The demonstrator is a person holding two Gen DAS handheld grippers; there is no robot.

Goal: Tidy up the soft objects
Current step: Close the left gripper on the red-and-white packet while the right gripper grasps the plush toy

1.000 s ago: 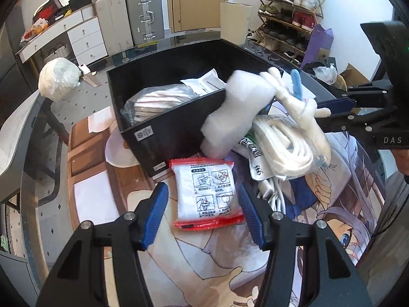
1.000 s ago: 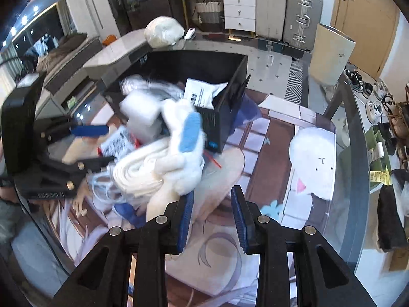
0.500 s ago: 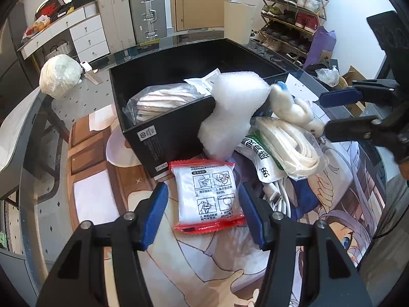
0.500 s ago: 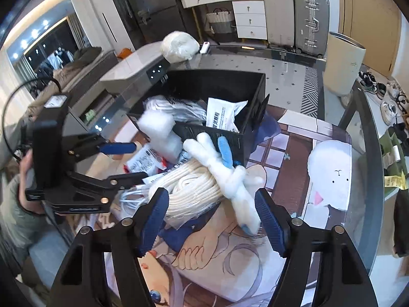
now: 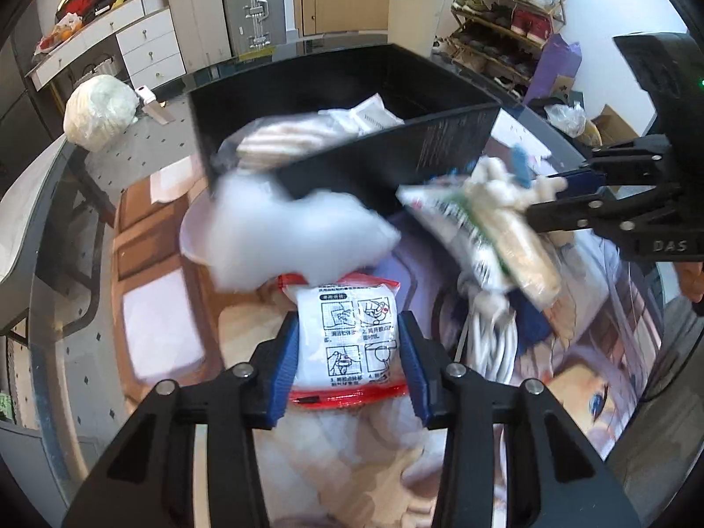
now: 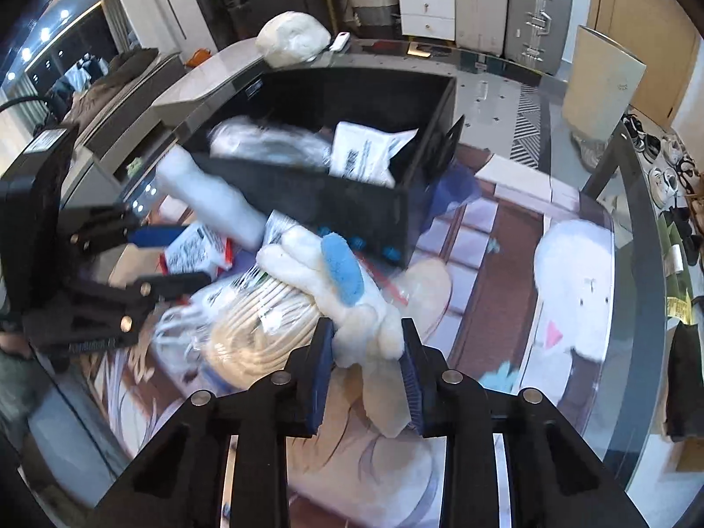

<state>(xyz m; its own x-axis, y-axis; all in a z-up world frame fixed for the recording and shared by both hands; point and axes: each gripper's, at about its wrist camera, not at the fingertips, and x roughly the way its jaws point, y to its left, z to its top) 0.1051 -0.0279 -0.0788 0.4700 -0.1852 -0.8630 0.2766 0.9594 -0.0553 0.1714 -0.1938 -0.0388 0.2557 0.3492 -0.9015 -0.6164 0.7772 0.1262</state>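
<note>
Red-edged white packet (image 5: 347, 339) sits low centre in our left view, and our left gripper (image 5: 347, 354) is closing, blue pads pressing its sides. Our right gripper (image 6: 365, 358) closes onto the cream plush toy (image 6: 352, 303), just below the black box (image 6: 334, 185) in the frame.

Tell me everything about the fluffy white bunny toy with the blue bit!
The bunny toy is a soft, cream-white plush with long floppy limbs or ears and one bright blue patch. It lies slanted across a bagged coil of white rope, just in front of the black box. The right gripper is closing on its lower end, with the blue pads on both sides of the plush.
</note>
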